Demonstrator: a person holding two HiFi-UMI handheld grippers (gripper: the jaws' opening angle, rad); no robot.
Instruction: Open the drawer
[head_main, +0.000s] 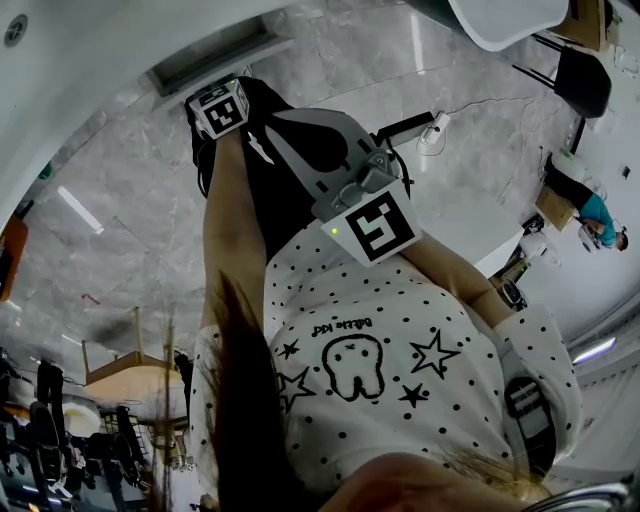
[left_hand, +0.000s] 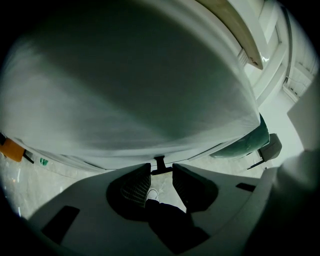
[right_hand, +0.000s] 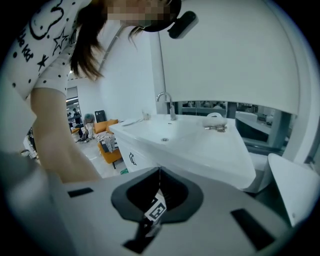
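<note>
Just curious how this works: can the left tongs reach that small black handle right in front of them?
Probably yes. The left tongs stand open and the black handle sits right at the gap between their tips, with nothing in the way. I cannot tell whether they touch it.

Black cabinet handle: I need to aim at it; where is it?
Right gripper view, left of centre: the black handle is on the white cabinet front below the sink.

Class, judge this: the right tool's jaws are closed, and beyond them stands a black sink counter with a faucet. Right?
No: the sink counter is white, not black, as the right gripper view shows. The right tool is closed and the faucet is there.
</note>
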